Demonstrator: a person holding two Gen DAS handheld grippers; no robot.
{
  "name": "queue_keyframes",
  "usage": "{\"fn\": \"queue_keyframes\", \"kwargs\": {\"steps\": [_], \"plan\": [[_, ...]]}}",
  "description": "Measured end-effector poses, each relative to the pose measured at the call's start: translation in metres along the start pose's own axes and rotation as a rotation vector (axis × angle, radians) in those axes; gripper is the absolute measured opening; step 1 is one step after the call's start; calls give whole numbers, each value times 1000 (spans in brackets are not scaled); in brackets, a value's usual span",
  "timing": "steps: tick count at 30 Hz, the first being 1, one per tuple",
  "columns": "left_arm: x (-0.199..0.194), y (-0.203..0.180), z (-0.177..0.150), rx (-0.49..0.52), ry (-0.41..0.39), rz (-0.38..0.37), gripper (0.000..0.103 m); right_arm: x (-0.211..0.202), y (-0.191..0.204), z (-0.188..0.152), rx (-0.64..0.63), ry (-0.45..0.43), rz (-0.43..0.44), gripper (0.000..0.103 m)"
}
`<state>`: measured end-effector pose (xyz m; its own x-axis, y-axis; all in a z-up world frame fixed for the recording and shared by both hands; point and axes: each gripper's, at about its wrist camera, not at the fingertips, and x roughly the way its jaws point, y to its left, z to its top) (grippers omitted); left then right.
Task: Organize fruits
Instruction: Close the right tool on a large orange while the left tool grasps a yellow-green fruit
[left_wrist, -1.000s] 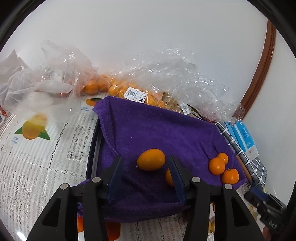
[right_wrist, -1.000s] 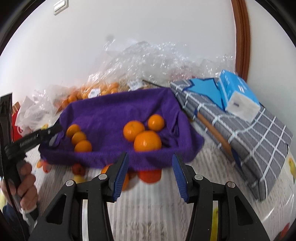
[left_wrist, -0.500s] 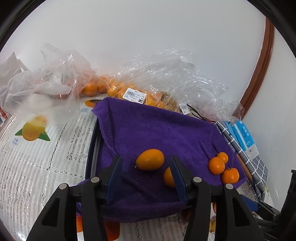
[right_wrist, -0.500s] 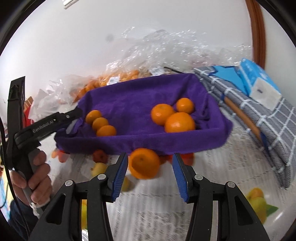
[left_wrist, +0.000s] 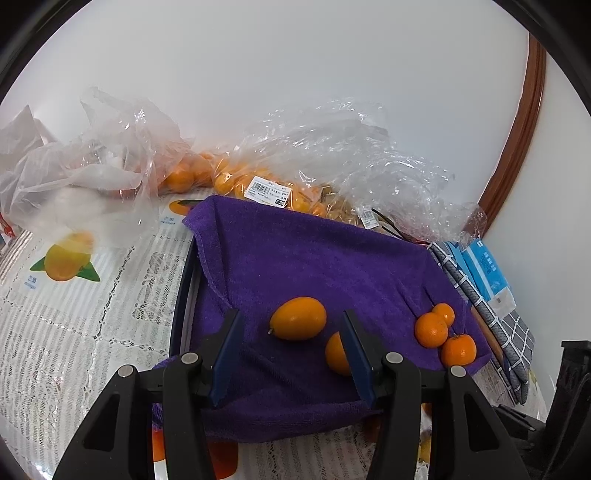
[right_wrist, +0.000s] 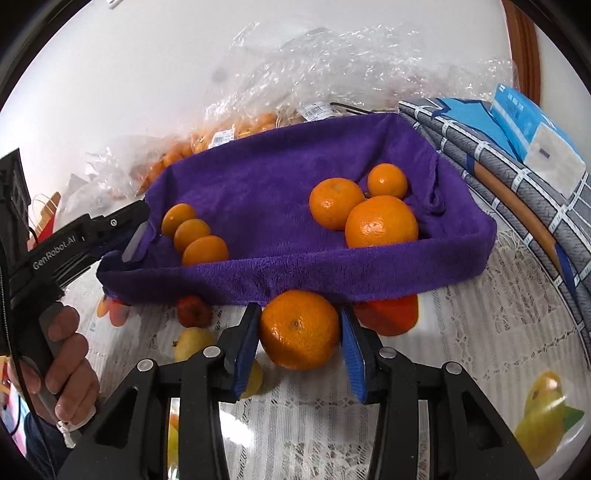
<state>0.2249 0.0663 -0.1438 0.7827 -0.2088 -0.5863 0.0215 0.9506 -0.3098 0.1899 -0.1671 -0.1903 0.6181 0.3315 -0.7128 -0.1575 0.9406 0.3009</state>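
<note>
A tray lined with a purple towel (right_wrist: 266, 173) holds three small oval orange fruits (right_wrist: 190, 232) at its left and three round oranges (right_wrist: 380, 221) at its right. My right gripper (right_wrist: 299, 332) has its blue pads against both sides of a round orange (right_wrist: 299, 328) in front of the tray's near edge. My left gripper (left_wrist: 291, 343) is open and empty over the tray's end (left_wrist: 258, 266), with an oval fruit (left_wrist: 298, 318) lying between its fingers. It also shows in the right wrist view (right_wrist: 122, 236).
Clear plastic bags of oranges (left_wrist: 236, 177) lie behind the tray against the wall. A folded grey checked cloth (right_wrist: 517, 192) with a blue tissue pack (right_wrist: 535, 136) lies right of the tray. The tablecloth (right_wrist: 480, 332) has printed fruit pictures.
The right gripper has swung left and forward to a round orange in front of the tray and narrowed around it. The left gripper has barely moved.
</note>
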Motion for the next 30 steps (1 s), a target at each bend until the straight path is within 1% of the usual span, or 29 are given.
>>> {"fn": "queue_keyframes", "kwargs": {"steps": [2, 3, 4, 7, 9, 10, 12, 14, 17, 19, 21, 23, 25, 26, 30], "plan": [[-1, 0, -1, 2, 0, -1, 51, -8, -7, -1, 5, -22, -3, 42], [-2, 0, -2, 3, 1, -2, 51, -15, -12, -2, 3, -43, -20, 42], [-2, 0, -2, 4, 2, -3, 51, -19, -16, -3, -1, -60, -40, 42], [-8, -3, -3, 6, 2, -27, 51, -35, -33, -7, -27, -112, -140, 42], [-13, -7, -6, 22, 0, -47, 51, -41, -42, -10, -24, -133, -168, 42], [-18, -10, -8, 34, -3, -53, 51, -44, -46, -11, -13, -139, -167, 42], [-28, -17, -15, 59, -3, -74, 51, -50, -54, -13, 15, -158, -129, 42], [-36, -23, -22, 80, 8, -96, 51, -52, -53, -12, 8, -166, -132, 42], [-48, -37, -40, 123, 35, -148, 51, -48, -49, -11, -9, -150, -131, 42], [-49, -49, -51, 163, 71, -176, 51, -47, -49, -11, -6, -151, -132, 42], [-45, -58, -57, 187, 102, -179, 51, -48, -51, -12, 4, -157, -131, 42], [-37, -64, -61, 187, 147, -187, 51, -49, -52, -13, 11, -158, -132, 42], [-29, -65, -62, 178, 180, -195, 46, -49, -53, -13, 12, -158, -133, 42], [-27, -65, -62, 173, 192, -194, 44, -49, -53, -13, 10, -159, -133, 42], [-17, -61, -63, 146, 227, -177, 36, -49, -53, -13, 4, -157, -132, 42]]}}
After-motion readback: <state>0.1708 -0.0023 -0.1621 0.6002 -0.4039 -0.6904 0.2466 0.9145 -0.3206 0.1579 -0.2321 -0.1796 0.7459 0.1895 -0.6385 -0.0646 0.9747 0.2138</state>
